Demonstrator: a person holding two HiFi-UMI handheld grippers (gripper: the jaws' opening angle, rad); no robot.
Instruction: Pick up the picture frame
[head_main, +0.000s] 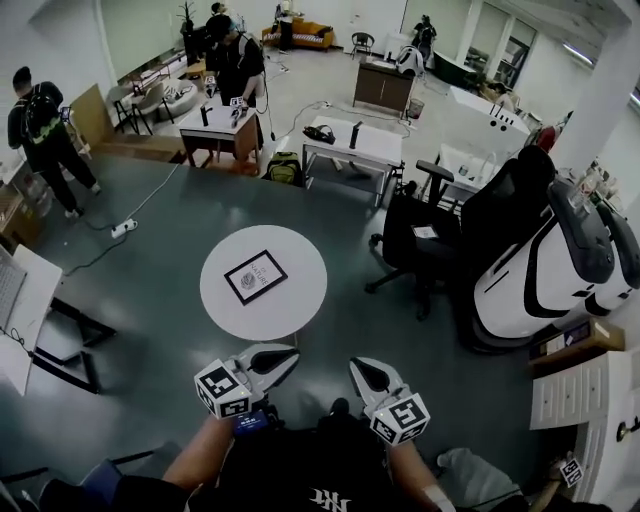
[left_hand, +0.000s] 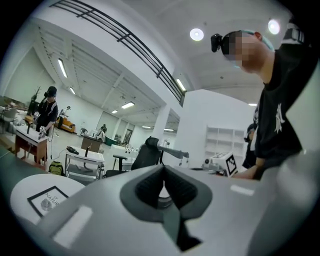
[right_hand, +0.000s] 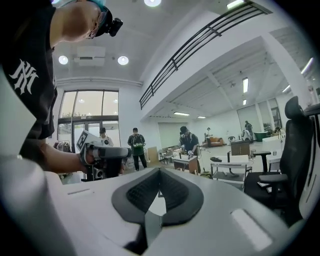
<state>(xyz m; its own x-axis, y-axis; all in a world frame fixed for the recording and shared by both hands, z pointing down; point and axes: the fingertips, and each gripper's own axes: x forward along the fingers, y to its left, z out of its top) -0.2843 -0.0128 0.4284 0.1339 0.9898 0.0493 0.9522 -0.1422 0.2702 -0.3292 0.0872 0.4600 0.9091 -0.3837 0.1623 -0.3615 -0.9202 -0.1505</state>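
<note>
A big office with a grey floor (head_main: 150, 300), desks (head_main: 350, 145) far off and a black chair (head_main: 420, 240) at the right. In the middle stands a round white table (head_main: 300, 300). The frame (head_main: 255, 276) lies flat on it, slightly left of centre. The left gripper (head_main: 288, 360) and right gripper (head_main: 358, 370) hover just short of the table's near edge, well apart from the frame. Each has its jaws pressed together on nothing.

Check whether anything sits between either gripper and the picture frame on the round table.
Nothing visible does. The picture frame lies flat and alone on the round white table. Only bare tabletop separates it from the left gripper and the right gripper, both just short of the table's near edge with jaws shut.
</note>
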